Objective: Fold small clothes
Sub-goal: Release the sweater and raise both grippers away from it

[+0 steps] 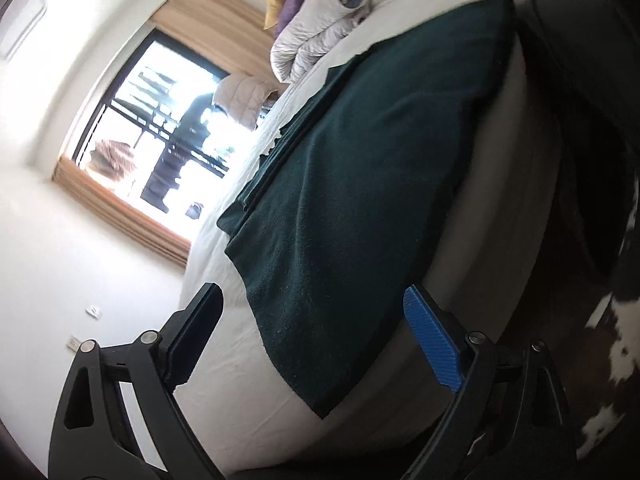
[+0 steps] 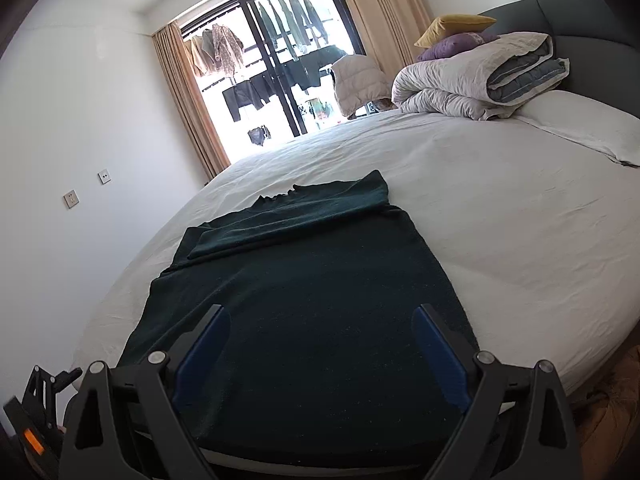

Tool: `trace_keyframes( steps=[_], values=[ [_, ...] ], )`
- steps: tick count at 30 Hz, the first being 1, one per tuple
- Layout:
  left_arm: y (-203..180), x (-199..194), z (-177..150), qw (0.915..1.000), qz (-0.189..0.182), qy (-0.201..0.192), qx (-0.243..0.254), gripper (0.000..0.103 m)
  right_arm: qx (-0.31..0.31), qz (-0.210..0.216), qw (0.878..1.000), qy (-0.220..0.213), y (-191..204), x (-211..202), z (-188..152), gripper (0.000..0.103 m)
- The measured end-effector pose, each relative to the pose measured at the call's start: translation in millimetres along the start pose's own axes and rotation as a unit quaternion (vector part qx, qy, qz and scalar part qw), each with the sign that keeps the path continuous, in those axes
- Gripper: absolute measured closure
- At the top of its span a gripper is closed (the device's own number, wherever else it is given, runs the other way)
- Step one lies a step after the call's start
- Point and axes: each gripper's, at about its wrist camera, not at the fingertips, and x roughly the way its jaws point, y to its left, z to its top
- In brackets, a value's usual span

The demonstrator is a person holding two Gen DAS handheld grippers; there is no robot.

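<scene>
Where curtains point(image 2: 188, 104) frame a window, garment point(image 2: 304, 280) covers bed point(image 2: 500, 216).

A home bedroom: a wide bed point(image 2: 500, 216) with a white sheet and padded headboard point(image 2: 568, 12), a rolled duvet point(image 2: 472, 76) and pillows point(image 2: 456, 26) at its far edge, beige curtains point(image 2: 188, 104), and laundry point(image 2: 218, 48) hanging outside the balcony door point(image 2: 276, 68).
</scene>
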Motion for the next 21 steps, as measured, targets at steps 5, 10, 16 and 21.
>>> trace_keyframes(
  steps=[5,10,16,21],
  values=[
    [-27,10,-15,0.9960,0.024,0.001,0.086,0.010,-0.012,-0.003,1.000,-0.002,2,0,-1,0.009],
    [-26,38,-31,0.9897,0.076,0.025,0.119,0.009,-0.014,-0.001,1.000,-0.001,3,2,-2,0.009],
    [-19,40,-34,0.9897,0.087,-0.006,0.114,0.013,-0.022,0.000,1.000,0.001,2,1,-1,0.009],
    [1,38,-29,0.9953,0.069,-0.003,0.067,0.044,-0.071,-0.008,0.997,-0.004,13,-4,-3,0.009]
  ],
)
